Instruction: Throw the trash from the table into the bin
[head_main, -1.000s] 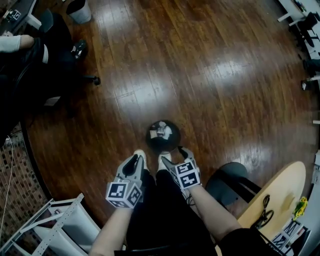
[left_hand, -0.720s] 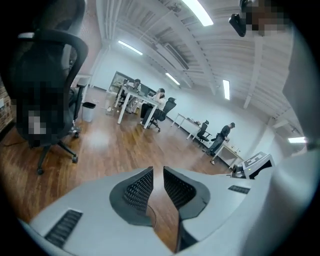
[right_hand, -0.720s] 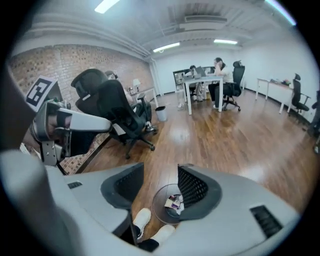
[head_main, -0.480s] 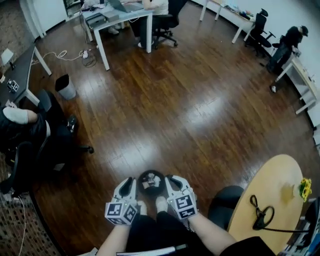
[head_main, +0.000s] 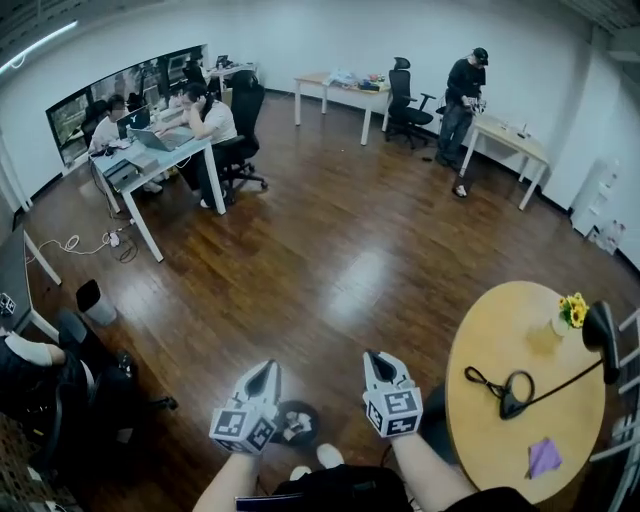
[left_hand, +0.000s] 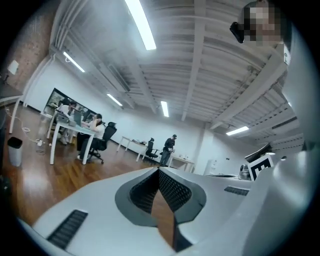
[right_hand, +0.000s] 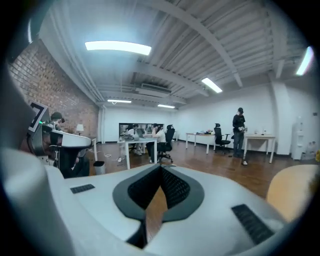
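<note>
Tongs of left gripper (head_main: 266, 368) have just closed, empty; right gripper (head_main: 377, 358) likewise closed, empty; bin (head_main: 298, 424) below.

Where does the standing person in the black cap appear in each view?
Head view: standing person, top right of the picture.
Left gripper view: standing person, near the centre.
Right gripper view: standing person, right of centre, mid-height.
Shared landmark: black office chair, just picture-left of that person in all three.
</note>
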